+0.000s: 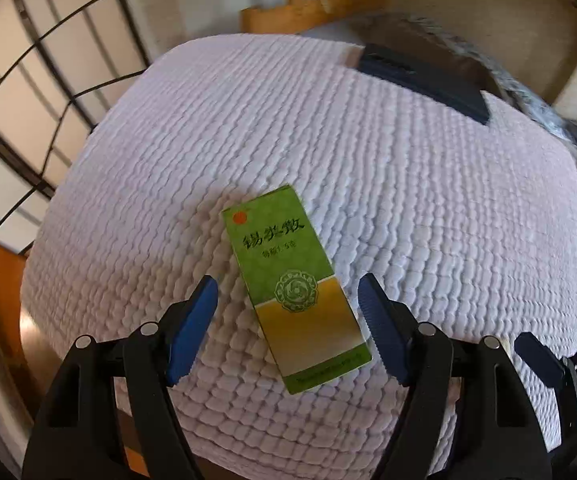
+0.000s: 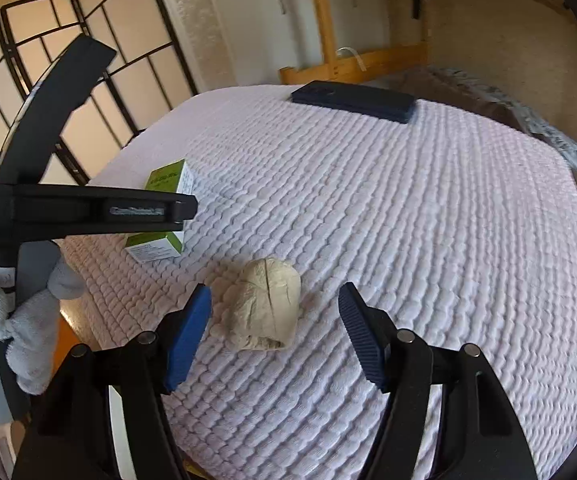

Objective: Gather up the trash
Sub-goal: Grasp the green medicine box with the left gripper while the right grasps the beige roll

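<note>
A green and gold cardboard box (image 1: 272,248) lies flat on the white quilted cover (image 1: 428,208). My left gripper (image 1: 287,280) is open and straddles the box's lower half, with both blue pads clear of its sides. In the right wrist view a crumpled beige paper wad (image 2: 266,308) rests on the cover (image 2: 428,240). My right gripper (image 2: 275,289) is open, and the wad sits between and just beyond its pads, untouched. The same green box (image 2: 168,178) shows at the left, partly hidden behind the left gripper's black body (image 2: 88,208).
A flat dark blue object (image 2: 354,100) lies at the far edge of the cover. A hand in a grey glove (image 2: 28,320) holds the left tool. Paper screen panels (image 2: 128,64) stand to the left and a wooden frame (image 2: 368,60) at the back. The cover's edge drops off at the left.
</note>
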Motion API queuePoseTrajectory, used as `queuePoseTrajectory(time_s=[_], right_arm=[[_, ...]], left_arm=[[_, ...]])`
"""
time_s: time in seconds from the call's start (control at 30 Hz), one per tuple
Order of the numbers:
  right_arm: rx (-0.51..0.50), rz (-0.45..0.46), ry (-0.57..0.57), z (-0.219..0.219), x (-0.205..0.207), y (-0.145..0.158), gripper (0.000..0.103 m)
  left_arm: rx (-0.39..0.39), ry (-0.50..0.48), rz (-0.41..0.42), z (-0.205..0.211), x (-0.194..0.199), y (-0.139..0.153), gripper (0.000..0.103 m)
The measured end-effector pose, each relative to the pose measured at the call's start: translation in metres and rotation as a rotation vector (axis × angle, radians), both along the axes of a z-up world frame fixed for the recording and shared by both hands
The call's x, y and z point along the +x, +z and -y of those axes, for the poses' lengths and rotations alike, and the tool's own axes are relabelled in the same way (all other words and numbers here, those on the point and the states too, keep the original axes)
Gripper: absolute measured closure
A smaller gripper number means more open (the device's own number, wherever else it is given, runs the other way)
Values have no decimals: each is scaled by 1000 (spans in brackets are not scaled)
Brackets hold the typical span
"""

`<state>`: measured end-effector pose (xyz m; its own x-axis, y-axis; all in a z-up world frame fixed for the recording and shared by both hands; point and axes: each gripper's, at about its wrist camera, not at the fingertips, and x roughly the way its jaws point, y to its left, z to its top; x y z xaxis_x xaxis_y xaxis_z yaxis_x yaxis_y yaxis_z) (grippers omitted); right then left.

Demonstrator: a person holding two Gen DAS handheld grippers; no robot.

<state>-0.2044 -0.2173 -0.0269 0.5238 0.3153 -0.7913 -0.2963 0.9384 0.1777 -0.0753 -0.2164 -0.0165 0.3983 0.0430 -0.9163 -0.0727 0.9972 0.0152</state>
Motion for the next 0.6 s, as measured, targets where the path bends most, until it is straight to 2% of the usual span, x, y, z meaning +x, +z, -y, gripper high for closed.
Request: queuePoseTrajectory(time_s=[0.23, 0.3, 0.37, 0.4, 0.5, 0.53, 0.6], right_arm=[[-13, 15, 65, -4, 4, -2, 39], [-25, 20, 69, -5, 4, -3, 45], [-38, 20, 71, -5, 4, -5, 52], [-40, 19, 72, -5, 5, -5, 58], [-43, 28, 85, -5, 5, -5, 69], [-43, 31, 93, -6, 3, -5, 69], [-43, 38, 102, -7, 0, -4, 69]], left_arm=[[21, 136, -19, 0, 2, -8, 29], [14, 159, -18, -1, 2, -10, 31], [10, 172, -13, -2, 3, -10, 35], [11, 173, -10, -1, 3, -10, 40], [7, 167, -5, 2, 3, -8, 55], [0, 167, -5, 3, 7, -10, 59], [-7, 165, 0, 4, 7, -10, 59]])
